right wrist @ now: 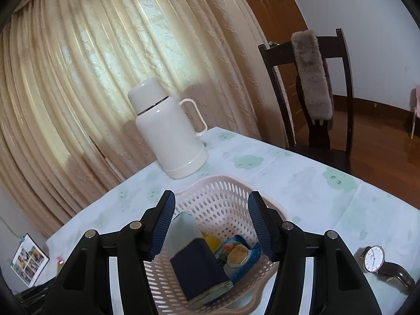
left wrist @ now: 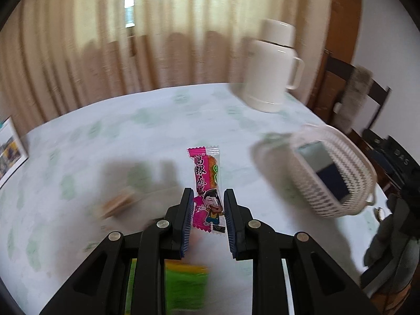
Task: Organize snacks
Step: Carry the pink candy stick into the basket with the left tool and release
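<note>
Black fingers of the left gripper (left wrist: 208,204) fill the bottom of the left wrist view, clamped on the lower end of a pink snack packet (left wrist: 207,186) that stands upright at frame centre above the tabletop (left wrist: 131,131). A blurred green packet (left wrist: 183,283) lies below the fingers, and a tan snack (left wrist: 118,203) lies at lower left. At right sits a white basket (left wrist: 341,173), tilted in the picture, with a white thermos (left wrist: 273,65) above it.

Spread wide, the right gripper (right wrist: 211,223) holds nothing and hovers over the same basket (right wrist: 223,199). Inside lie a dark blue box (right wrist: 197,267) and a blue snack pack (right wrist: 236,256). The thermos (right wrist: 168,128) stands at centre, a wristwatch (right wrist: 375,260) at lower right and a chair (right wrist: 312,92) at upper right.
</note>
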`<action>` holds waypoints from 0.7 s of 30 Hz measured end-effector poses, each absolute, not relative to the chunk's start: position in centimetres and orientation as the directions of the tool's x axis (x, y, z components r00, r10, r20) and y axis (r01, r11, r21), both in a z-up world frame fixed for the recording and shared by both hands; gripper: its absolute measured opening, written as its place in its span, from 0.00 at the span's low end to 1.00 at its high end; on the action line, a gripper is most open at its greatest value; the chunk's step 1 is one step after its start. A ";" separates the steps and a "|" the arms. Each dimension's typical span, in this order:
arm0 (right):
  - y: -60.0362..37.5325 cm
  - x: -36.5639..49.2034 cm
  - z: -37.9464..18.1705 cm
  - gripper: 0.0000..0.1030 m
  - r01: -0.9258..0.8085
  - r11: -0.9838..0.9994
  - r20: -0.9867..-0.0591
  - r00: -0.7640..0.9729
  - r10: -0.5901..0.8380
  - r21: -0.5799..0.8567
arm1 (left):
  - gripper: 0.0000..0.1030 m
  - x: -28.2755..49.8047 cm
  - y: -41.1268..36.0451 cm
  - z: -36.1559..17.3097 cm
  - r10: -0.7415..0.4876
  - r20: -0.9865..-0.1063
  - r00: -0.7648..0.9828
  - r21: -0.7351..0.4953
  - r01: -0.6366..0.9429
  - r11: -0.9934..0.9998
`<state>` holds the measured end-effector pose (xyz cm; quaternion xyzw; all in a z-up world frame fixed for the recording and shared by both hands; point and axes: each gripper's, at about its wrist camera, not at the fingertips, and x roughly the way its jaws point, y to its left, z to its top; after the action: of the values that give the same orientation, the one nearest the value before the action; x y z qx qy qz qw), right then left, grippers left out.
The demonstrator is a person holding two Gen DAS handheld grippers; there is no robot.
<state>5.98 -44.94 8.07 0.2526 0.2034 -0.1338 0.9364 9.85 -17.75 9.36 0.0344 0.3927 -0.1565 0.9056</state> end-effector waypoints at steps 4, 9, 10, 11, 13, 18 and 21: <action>-45.2 5.6 8.2 0.60 0.347 0.828 -0.437 0.888 -0.140 0.440 | 0.20 10.1 -21.7 9.4 -0.325 -0.728 0.603 -0.085 0.391 0.917; -46.2 5.0 8.1 0.61 0.362 0.800 -0.430 0.891 -0.146 0.478 | 0.20 10.7 -25.6 9.4 -0.396 -0.730 0.557 -0.127 0.459 0.879; -46.4 4.9 8.1 0.61 0.367 0.795 -0.431 0.890 -0.149 0.483 | 0.20 10.9 -26.1 9.5 -0.406 -0.731 0.549 -0.133 0.469 0.873; -46.5 4.8 8.2 0.61 0.370 0.791 -0.429 0.890 -0.153 0.487 | 0.20 11.0 -26.8 9.4 -0.417 -0.730 0.542 -0.138 0.481 0.866; -46.8 4.7 8.2 0.61 0.373 0.784 -0.428 0.891 -0.153 0.497 | 0.21 11.2 -27.9 9.3 -0.433 -0.727 0.534 -0.146 0.495 0.856; -47.1 4.0 8.5 0.61 0.389 0.766 -0.412 0.894 -0.179 0.512 | 0.30 11.8 -30.2 8.7 -0.462 -0.730 0.504 -0.171 0.519 0.837; -47.1 3.9 8.6 0.61 0.386 0.765 -0.409 0.895 -0.177 0.514 | 0.53 11.9 -30.4 8.7 -0.477 -0.720 0.505 -0.186 0.521 0.833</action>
<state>3.86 -47.09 8.57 0.3066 0.1706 -0.1525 0.9239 11.86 -30.37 8.70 0.0275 0.4059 -0.2877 0.8670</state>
